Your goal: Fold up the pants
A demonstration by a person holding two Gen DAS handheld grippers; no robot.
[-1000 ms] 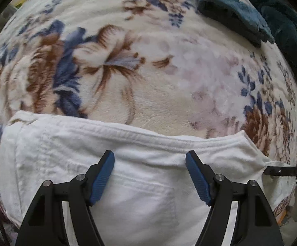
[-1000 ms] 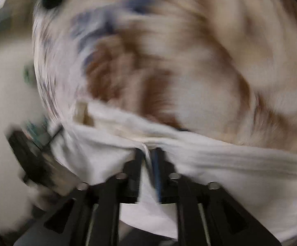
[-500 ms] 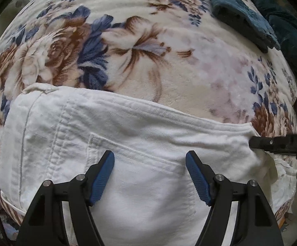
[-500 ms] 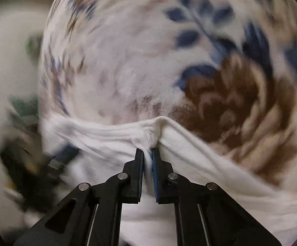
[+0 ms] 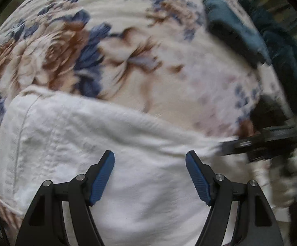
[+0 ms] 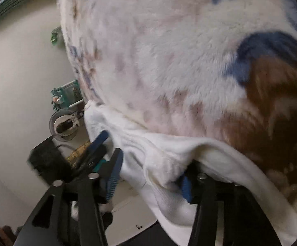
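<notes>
White pants [image 5: 107,143] lie folded on a floral blanket [image 5: 148,61], their far edge running across the left wrist view. My left gripper [image 5: 150,157] hovers open above them, nothing between its blue pads. My right gripper [image 6: 151,170] is at the pants' corner [image 6: 158,153] by the bed's edge. Its jaws are opening, and a loose fold of white cloth lies between them, hiding part of the right pad. In the left wrist view the right gripper [image 5: 261,141] shows as a blurred dark shape at the pants' right end.
Folded teal cloth [image 5: 230,26] and a darker teal pile [image 5: 288,61] lie at the blanket's far right. Beyond the bed's edge is pale floor [image 6: 21,82] with a green object [image 6: 66,96] and a round reel [image 6: 64,125].
The right gripper, shut on a pinch of the pants' edge before, now has its jaws apart and has moved nearer the bed's edge. The left gripper stays open over the pants.
</notes>
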